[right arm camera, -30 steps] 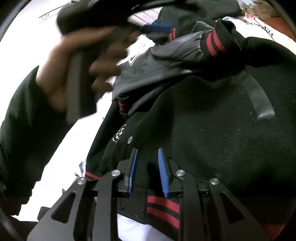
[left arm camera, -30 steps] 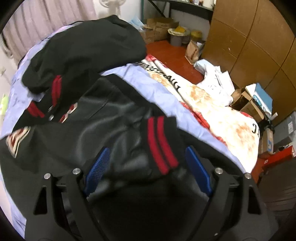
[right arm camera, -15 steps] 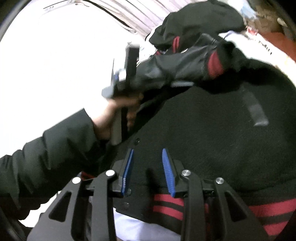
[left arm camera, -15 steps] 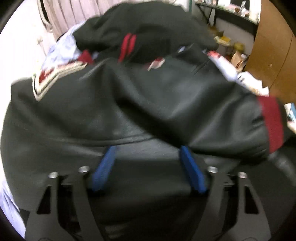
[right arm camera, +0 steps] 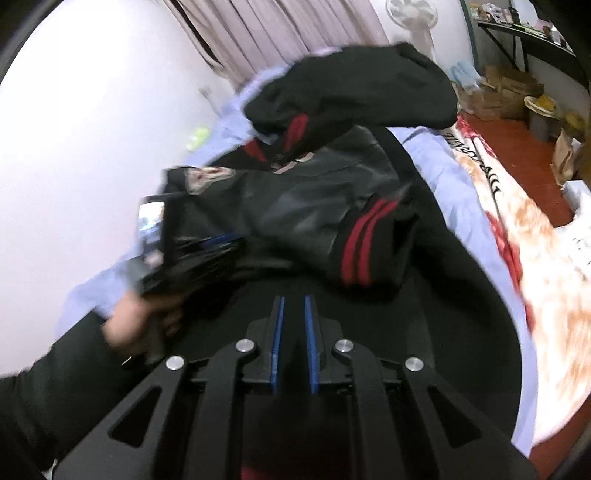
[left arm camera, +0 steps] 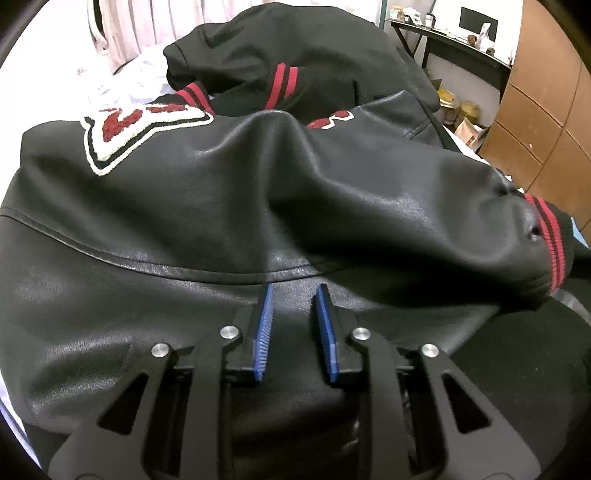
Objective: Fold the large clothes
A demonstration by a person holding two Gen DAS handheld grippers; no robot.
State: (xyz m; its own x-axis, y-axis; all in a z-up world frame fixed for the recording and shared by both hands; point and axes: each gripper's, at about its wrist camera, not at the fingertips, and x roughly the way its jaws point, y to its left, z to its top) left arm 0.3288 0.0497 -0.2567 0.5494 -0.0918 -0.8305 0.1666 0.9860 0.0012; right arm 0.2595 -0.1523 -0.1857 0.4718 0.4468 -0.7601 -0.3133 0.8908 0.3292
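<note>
A large black varsity jacket (left arm camera: pixel 332 192) with leather sleeves, red-striped cuffs and a white-and-red chenille patch (left arm camera: pixel 122 129) lies on a bed. My left gripper (left arm camera: pixel 293 291) has its jaws narrowed around a pinch of the leather sleeve near a seam. The sleeve's striped cuff (left arm camera: pixel 546 240) lies folded over to the right. In the right wrist view the jacket (right arm camera: pixel 424 295) fills the middle. My right gripper (right arm camera: pixel 293 301) is nearly closed on the jacket's black body fabric. The left gripper (right arm camera: pixel 207 251) shows blurred at the sleeve (right arm camera: pixel 314 206), held by a hand (right arm camera: pixel 136 321).
The bed has a pale blue sheet (right arm camera: pixel 436 147) and a patterned blanket (right arm camera: pixel 535 240) on the right. A white wall (right arm camera: pixel 74 147) and curtains (right arm camera: pixel 295 29) lie left and behind. Boxes (right arm camera: pixel 506 88), a fan (right arm camera: pixel 410 14), a desk (left arm camera: pixel 454 40) and wooden cabinets (left arm camera: pixel 546 103) stand beyond.
My left gripper's jaws have closed from wide open onto the leather sleeve and carried it across the jacket. My right gripper has narrowed on the body fabric and its view has tilted up.
</note>
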